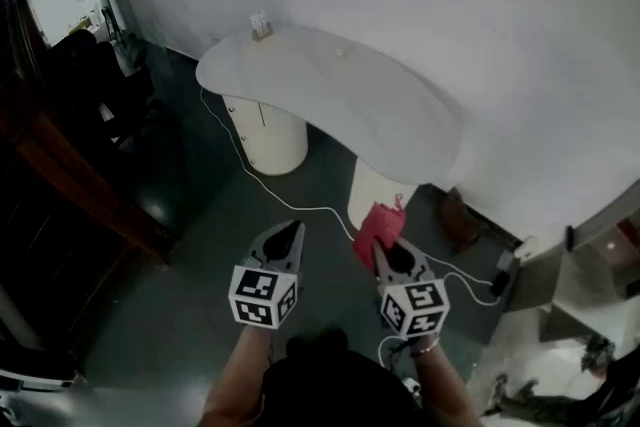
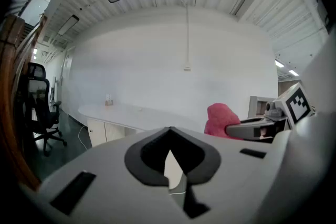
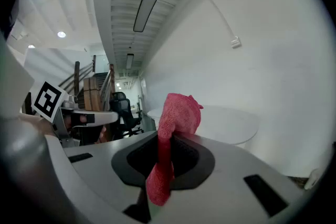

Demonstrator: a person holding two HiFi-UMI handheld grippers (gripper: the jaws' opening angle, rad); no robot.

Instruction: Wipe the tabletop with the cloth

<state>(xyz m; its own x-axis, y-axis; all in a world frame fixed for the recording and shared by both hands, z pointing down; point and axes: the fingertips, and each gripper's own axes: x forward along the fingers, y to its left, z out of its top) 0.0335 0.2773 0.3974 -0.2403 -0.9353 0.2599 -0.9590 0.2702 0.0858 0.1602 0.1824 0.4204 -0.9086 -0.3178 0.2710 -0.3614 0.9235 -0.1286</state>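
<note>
One cloth (image 3: 180, 112) lengthwise in right tool (image 3: 167, 150)

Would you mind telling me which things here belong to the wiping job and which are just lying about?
Job: red cloth, clamped in the right gripper; white tabletop.
Lying about: small stand at the tabletop's far end; white cable on the floor; black office chair.

A white cable (image 1: 285, 202) lies on the dark floor (image 1: 190, 245), a black office chair (image 2: 38, 105) beyond.

One cloth (image 1: 376, 227), one table (image 1: 330, 95), two grippers (image 1: 293, 229) (image 1: 386, 251)
</note>
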